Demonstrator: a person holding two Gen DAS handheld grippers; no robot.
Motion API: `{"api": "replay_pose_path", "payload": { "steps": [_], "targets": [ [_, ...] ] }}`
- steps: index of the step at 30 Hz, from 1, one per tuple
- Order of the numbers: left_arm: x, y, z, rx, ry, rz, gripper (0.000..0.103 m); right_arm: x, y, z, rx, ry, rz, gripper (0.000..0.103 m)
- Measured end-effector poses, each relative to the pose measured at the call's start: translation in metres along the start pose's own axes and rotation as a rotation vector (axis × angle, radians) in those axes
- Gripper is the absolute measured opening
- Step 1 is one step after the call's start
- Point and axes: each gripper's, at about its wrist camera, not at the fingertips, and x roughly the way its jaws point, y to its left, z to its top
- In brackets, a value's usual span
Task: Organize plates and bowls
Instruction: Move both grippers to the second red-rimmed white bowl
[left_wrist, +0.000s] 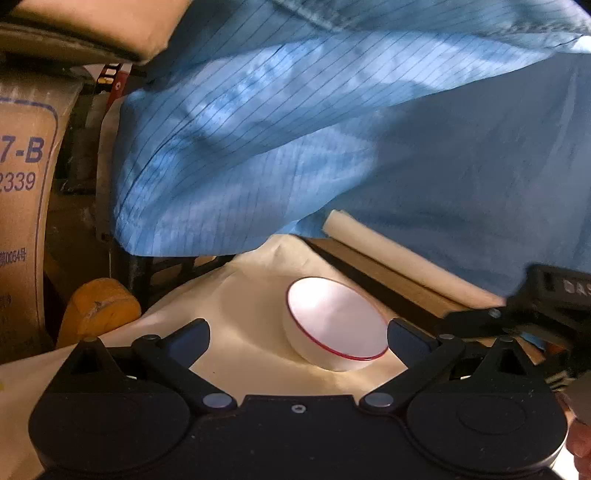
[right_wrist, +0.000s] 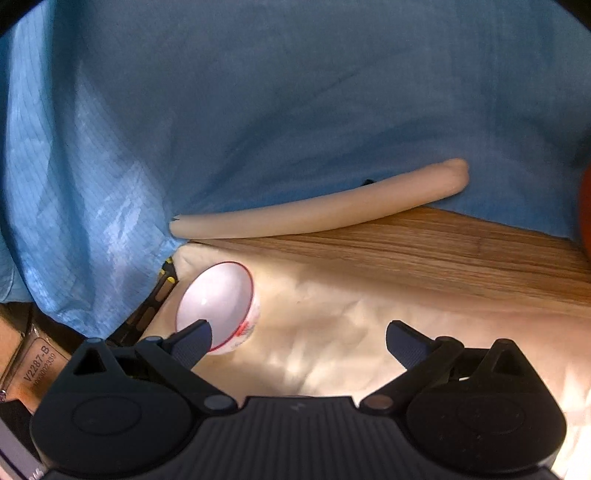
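One white bowl (left_wrist: 334, 321) with a thin red rim sits alone on a cream cloth (left_wrist: 236, 317), tipped so its open mouth faces up and toward the left in the left wrist view. Its mouth reads as an oval whose long axis runs from far left to near right. It lies ahead of the left gripper (left_wrist: 298, 338), between the lines of the two spread fingers, touching neither.

In the right wrist view the bowl (right_wrist: 218, 304) sits at the near left, partly behind the left fingertip (right_wrist: 194, 341) of the right gripper (right_wrist: 298, 339), whose jaws are also spread wide with nothing between them. Red markings show on the bowl's outer wall.

Beyond the cloth lies a strip of wooden tabletop (right_wrist: 424, 243), with a pale foam roll (right_wrist: 317, 214) along its far edge. A person's blue striped garment (left_wrist: 295, 129) fills the background.
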Motion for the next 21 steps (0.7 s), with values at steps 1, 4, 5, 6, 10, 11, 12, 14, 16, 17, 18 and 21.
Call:
{"api": "replay_pose_path", "payload": {
  "steps": [1, 4, 5, 6, 10, 11, 12, 14, 16, 17, 18, 21],
  "targets": [
    [-0.001, -0.001, 0.000, 0.005, -0.010, -0.008, 0.100, 0.001, 0.002, 0.000, 0.000, 0.000, 0.007, 0.102],
    [0.001, 0.001, 0.000, -0.020, 0.003, -0.027, 0.096, 0.005, 0.007, 0.001, -0.002, -0.002, 0.023, 0.102],
    [0.003, 0.003, 0.000, -0.037, 0.021, -0.033, 0.093, 0.006, 0.009, 0.001, 0.000, -0.006, 0.027, 0.101],
    [0.006, 0.005, 0.000, -0.057, 0.046, -0.038, 0.087, 0.007, 0.010, 0.001, 0.005, -0.011, 0.029, 0.099],
    [0.010, 0.006, 0.000, -0.072, 0.051, -0.024, 0.072, 0.011, 0.010, 0.002, 0.031, -0.017, 0.047, 0.092],
    [0.010, 0.006, 0.001, -0.073, 0.040, -0.023, 0.067, 0.013, 0.011, 0.002, 0.035, -0.018, 0.050, 0.089],
    [0.010, 0.006, 0.001, -0.076, 0.035, -0.023, 0.061, 0.014, 0.012, 0.002, 0.036, -0.019, 0.052, 0.086],
    [0.013, 0.007, 0.002, -0.091, 0.040, -0.024, 0.050, 0.019, 0.013, 0.002, 0.037, -0.018, 0.053, 0.083],
    [0.018, 0.009, 0.003, -0.100, 0.060, -0.020, 0.044, 0.023, 0.014, 0.002, 0.039, -0.014, 0.066, 0.075],
    [0.021, 0.009, 0.003, -0.104, 0.071, -0.020, 0.041, 0.026, 0.015, 0.003, 0.040, -0.011, 0.072, 0.067],
    [0.022, 0.010, 0.003, -0.109, 0.077, -0.022, 0.040, 0.028, 0.015, 0.004, 0.042, -0.008, 0.076, 0.064],
    [0.024, 0.010, 0.003, -0.114, 0.070, -0.027, 0.034, 0.033, 0.015, 0.005, 0.046, -0.003, 0.083, 0.051]
  ]
}}
